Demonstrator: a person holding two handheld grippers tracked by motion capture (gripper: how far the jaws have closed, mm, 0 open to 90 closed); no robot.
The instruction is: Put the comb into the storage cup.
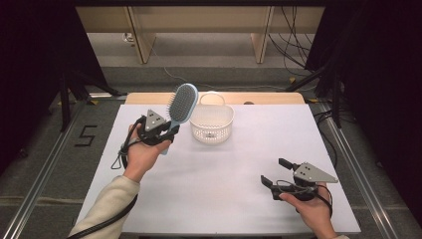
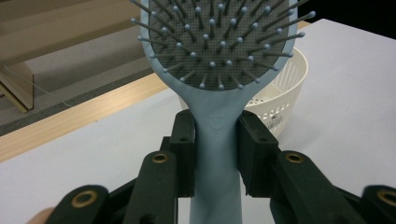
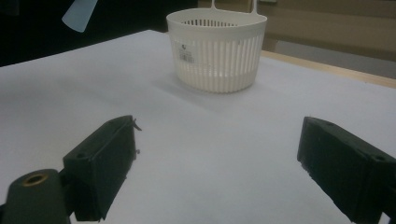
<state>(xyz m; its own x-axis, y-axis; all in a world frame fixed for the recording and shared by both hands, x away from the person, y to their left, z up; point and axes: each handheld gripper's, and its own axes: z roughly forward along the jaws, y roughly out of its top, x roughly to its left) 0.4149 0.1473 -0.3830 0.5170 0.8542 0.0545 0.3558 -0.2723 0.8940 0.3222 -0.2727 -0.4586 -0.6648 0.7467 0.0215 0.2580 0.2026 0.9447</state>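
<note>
Black jaws of the left gripper pinched the pale blue handle of the hairbrush just below its head, one pad on each flat side, so the bristled paddle stood upright beyond the fingertips and clear of the table. Directly past the brush head stood the white slotted basket, the likely destination, which would explain the raised, low-handle grip. The right gripper rested low over bare table, its fingers spread wide with nothing between them, basket well ahead

Black two-jaw left tongs, right tongs, grey three-cornered top plates, brass-ringed screw holes, trailing black cables, cream sleeve
</note>
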